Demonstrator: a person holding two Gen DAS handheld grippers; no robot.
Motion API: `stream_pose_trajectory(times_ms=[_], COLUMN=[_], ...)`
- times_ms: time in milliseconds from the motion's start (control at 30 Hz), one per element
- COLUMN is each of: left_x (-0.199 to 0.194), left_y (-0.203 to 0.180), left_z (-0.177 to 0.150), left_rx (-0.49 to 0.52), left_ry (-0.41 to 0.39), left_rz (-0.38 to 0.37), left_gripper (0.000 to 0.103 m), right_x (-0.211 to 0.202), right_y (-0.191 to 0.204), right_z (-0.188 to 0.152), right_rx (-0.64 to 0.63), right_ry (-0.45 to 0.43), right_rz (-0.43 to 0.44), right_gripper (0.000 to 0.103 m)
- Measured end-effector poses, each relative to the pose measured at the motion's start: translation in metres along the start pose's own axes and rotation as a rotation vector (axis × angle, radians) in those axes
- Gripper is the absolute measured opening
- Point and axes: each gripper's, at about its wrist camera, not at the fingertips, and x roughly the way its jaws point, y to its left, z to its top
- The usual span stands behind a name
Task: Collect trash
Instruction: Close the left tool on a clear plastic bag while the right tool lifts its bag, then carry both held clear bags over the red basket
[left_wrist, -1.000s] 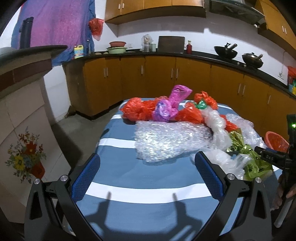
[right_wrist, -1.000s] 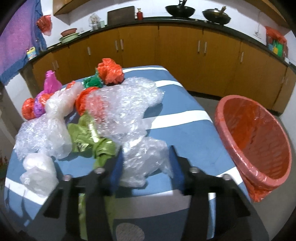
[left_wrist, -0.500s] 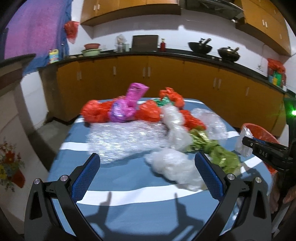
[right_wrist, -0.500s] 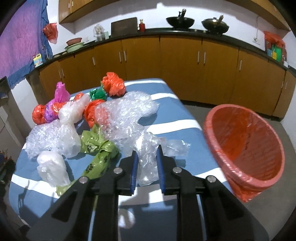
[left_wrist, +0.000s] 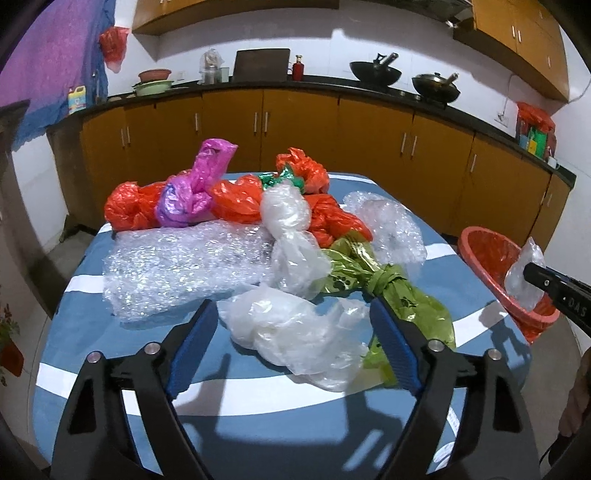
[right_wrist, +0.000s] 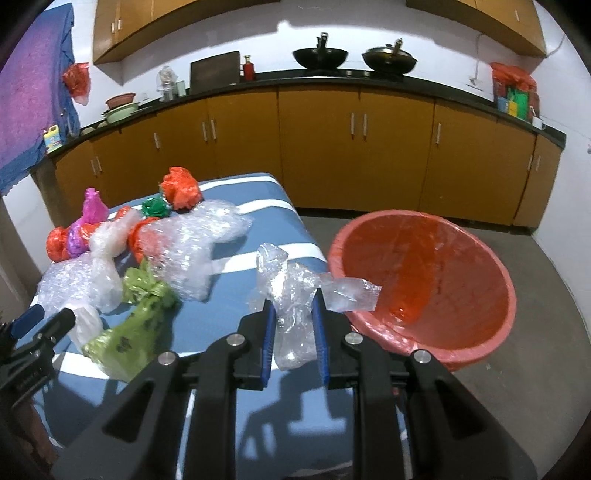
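A crumpled white plastic bag (left_wrist: 295, 332) lies on the blue striped table (left_wrist: 258, 424) between the jaws of my left gripper (left_wrist: 291, 306). Those jaws are closing and the pads stand just clear of the bag. My right gripper (right_wrist: 293, 306) is shut on a clear plastic wrap (right_wrist: 291, 295), held off the table's right edge beside the red-lined basin (right_wrist: 424, 280). In the left wrist view the same wrap (left_wrist: 524, 280) hangs from the right gripper's tip in front of the basin (left_wrist: 491, 258).
More trash covers the table: a bubble wrap sheet (left_wrist: 177, 269), a green bag (left_wrist: 406, 302), red bags (left_wrist: 129, 210), a purple bag (left_wrist: 192, 192) and a second bubble wrap (right_wrist: 199, 243). Brown cabinets (right_wrist: 354, 147) line the far wall. The basin stands on the grey floor.
My left gripper moved in over the white bag and its jaws narrowed around it. My right gripper shut on the clear wrap and carried it up and right, to the basin.
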Motion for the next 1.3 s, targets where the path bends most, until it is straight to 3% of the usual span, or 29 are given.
stream_pose_trajectory(times_ms=[67,267,300,433,533,633,967,1300], left_x=[0.001,-0.001,0.0,0.013,0.014,0.008,-0.028,-0.05], left_y=[-0.004,-0.012,-0.012,-0.012,-0.003,0.005,0.01,-0.042], left_z=[0.0,0.001,0.001,0.0,-0.001,0.001,0.027,0.064], left_rx=[0.008,0.018,0.02,0.016,-0.017,-0.036,-0.043,0.01], left_ry=[0.008,0.006,0.009,0.061,0.073,0.059,-0.014,-0.078], left_rz=[-0.004,-0.011,-0.008,-0.023,-0.036,-0.054,-0.122,-0.236], left_gripper=[0.073,0.07,0.065,0.028,0.014,0.009,0.007,0.007], right_x=[0.001,0.0,-0.001,-0.003,-0.006,-0.011,-0.029,-0.045], right_y=[-0.003,-0.001,-0.002,-0.002,-0.005,-0.01,-0.022,-0.055], right_z=[-0.002,-0.007,-0.008,-0.008,-0.007,-0.007,0.001,0.009], right_rx=[0.005,-0.008,-0.007,0.003,0.006,0.014,0.041,0.084], right_ry=[0.007,0.01,0.01,0.008,0.001,-0.008,-0.051,-0.096], right_rz=[-0.003,-0.004,-0.004,-0.007,-0.012,-0.014,0.001,-0.026], right_gripper=[0.02,0.02,0.02,0.02,0.02,0.02,0.02,0.02])
